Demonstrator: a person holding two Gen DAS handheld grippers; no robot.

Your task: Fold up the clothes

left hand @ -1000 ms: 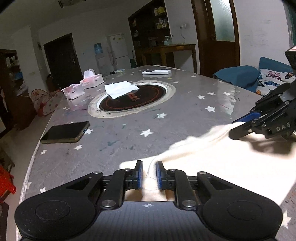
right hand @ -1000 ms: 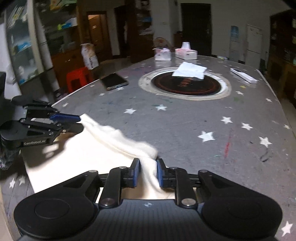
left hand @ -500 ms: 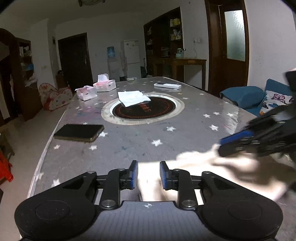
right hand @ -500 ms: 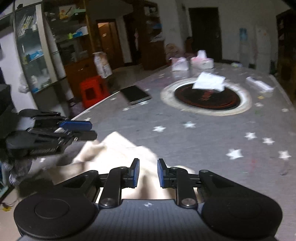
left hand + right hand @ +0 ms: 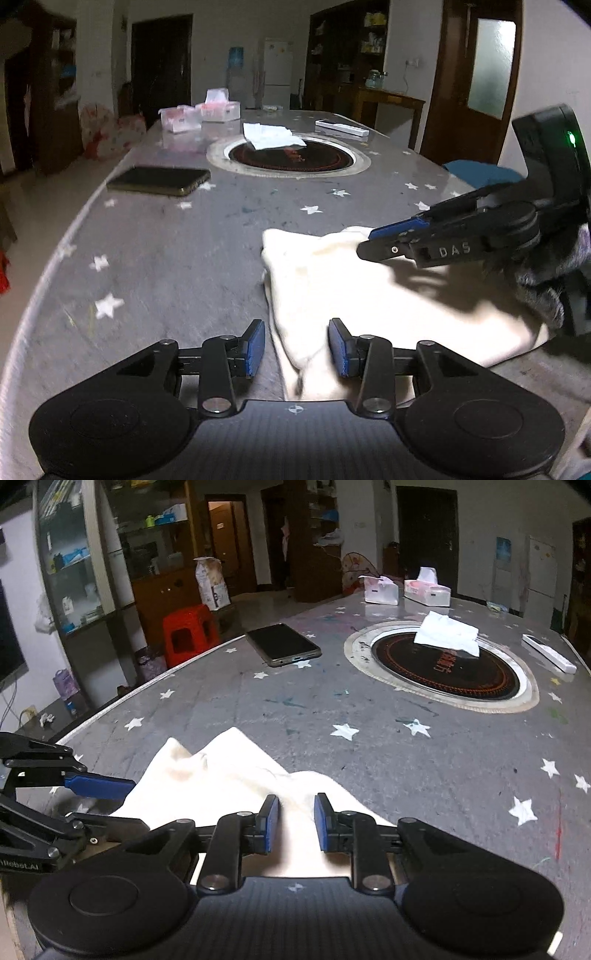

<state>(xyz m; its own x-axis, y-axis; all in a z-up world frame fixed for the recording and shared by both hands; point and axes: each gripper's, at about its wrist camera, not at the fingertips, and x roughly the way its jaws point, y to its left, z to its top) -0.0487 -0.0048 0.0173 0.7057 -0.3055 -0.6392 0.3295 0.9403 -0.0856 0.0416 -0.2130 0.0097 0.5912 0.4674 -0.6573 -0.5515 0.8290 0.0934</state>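
The cream cloth (image 5: 369, 295) lies bunched on the table (image 5: 184, 240), lower right of the left view. Both grippers, left (image 5: 296, 345) and right (image 5: 292, 825), stand with jaws apart, gripping nothing. It looks light and limp; best pinched at corners.

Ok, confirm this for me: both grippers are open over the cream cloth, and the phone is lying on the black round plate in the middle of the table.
Not quite. The phone lies on the bare starred table, beside the black round plate; a white tissue is what sits on the plate, as the right wrist view shows. The rest holds: the left gripper and right gripper are open over the cream cloth.
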